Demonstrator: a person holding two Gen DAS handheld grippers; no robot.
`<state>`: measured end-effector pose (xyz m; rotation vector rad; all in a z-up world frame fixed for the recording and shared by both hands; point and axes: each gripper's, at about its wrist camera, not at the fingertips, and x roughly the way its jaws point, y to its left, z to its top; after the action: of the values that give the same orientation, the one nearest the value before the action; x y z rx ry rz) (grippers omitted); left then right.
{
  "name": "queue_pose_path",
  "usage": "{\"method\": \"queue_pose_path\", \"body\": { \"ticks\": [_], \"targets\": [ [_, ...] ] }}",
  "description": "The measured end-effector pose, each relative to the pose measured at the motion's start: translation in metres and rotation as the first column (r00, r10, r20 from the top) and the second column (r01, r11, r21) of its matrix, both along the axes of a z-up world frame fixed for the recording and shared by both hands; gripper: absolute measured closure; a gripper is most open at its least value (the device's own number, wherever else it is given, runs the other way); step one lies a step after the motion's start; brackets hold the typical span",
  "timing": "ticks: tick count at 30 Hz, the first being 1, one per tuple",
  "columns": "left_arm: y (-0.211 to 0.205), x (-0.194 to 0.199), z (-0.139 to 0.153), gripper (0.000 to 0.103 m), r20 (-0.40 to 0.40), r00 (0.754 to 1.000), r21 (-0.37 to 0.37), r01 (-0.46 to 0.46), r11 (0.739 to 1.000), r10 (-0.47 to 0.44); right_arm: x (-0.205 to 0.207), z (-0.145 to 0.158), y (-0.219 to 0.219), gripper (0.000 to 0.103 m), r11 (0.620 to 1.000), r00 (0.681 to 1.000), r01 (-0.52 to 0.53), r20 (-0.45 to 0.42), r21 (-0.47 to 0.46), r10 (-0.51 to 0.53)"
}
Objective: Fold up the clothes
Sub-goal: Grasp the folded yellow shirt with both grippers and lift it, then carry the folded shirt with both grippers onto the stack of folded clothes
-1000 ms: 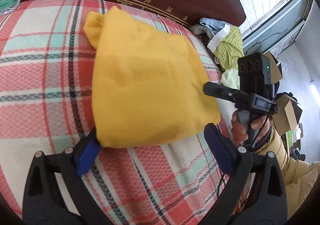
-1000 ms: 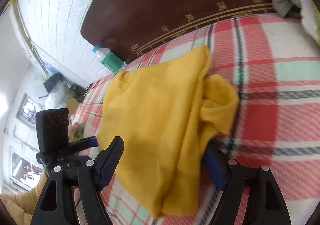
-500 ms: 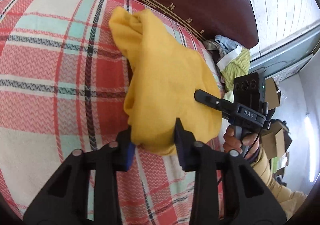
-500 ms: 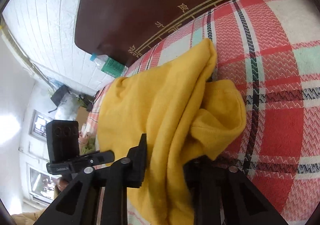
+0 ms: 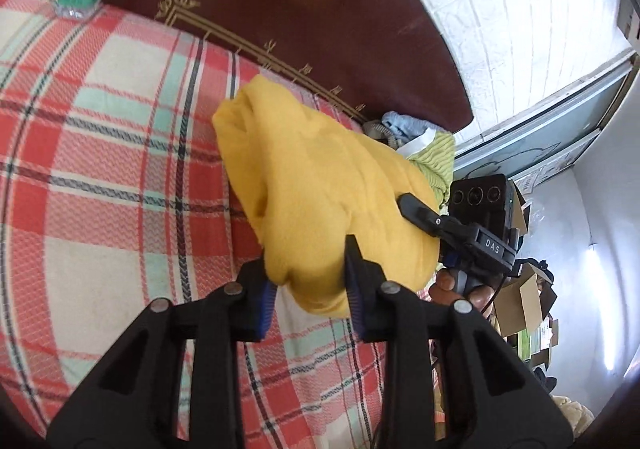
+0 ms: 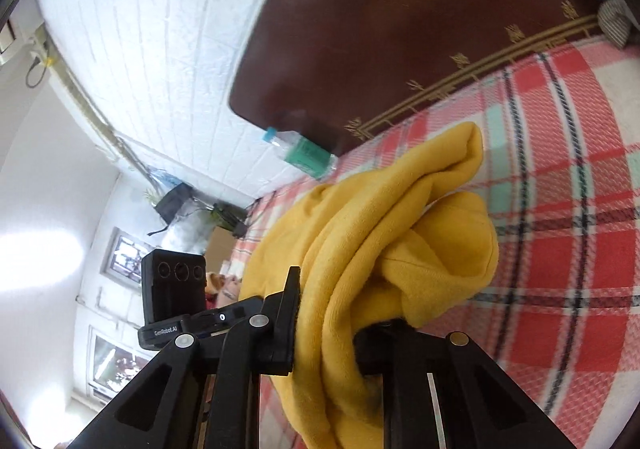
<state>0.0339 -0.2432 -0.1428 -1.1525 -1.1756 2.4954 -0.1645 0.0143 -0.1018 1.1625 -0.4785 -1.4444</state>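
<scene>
Our two tongs gripping one soft yellow fleece garment (image 5: pixel 320 185) over the bed.

We see its thick, fuzzy cloth bunched in rounded folds, the near edge off the red, cream and mint plaid woven bedspread (image 5: pixel 100 153). Our left tongs (image 5: pixel 306 285) and right tongs (image 6: pixel 326 333) have just closed, and both pinch the near hem. Beyond lie a glossy dark-brown headboard (image 5: pixel 304 9) and a green-labelled plastic bottle (image 6: pixel 304 153).

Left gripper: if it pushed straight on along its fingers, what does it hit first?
The yellow garment itself: the left gripper is already shut on its near edge, so it would only bunch the cloth forward. Beyond that, probably the plaid bedcover, then the headboard; depth is unclear.
</scene>
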Motion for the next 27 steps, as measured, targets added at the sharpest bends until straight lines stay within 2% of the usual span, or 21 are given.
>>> {"method": "queue_pose_path", "body": {
  "ticks": [8,15,21,25,27],
  "targets": [
    [-0.030,0.072,0.069,0.070,-0.099,0.992,-0.084,-0.088,0.993,0.079,0.050,0.060,-0.043,0.085,0.990,0.994,-0.096,-0.053,-0.100,0.091],
    [-0.072,0.152,0.120,0.070,-0.169,0.968,-0.160,-0.210,0.965,0.183,0.108,0.110,-0.111,0.085,0.966,0.975,-0.209,-0.113,-0.154,0.193],
    [-0.118,0.218,0.155,0.070,-0.201,0.934,-0.231,-0.338,0.912,0.295,0.160,0.137,-0.183,0.085,0.931,0.949,-0.307,-0.135,-0.196,0.285],
    [-0.152,0.262,0.175,0.070,-0.217,0.897,-0.284,-0.435,0.854,0.385,0.199,0.142,-0.237,0.085,0.907,0.927,-0.371,-0.134,-0.200,0.350],
    [-0.171,0.284,0.180,0.070,-0.227,0.875,-0.284,-0.480,0.830,0.428,0.218,0.143,-0.262,0.085,0.895,0.917,-0.397,-0.128,-0.202,0.378]
  ]
}}
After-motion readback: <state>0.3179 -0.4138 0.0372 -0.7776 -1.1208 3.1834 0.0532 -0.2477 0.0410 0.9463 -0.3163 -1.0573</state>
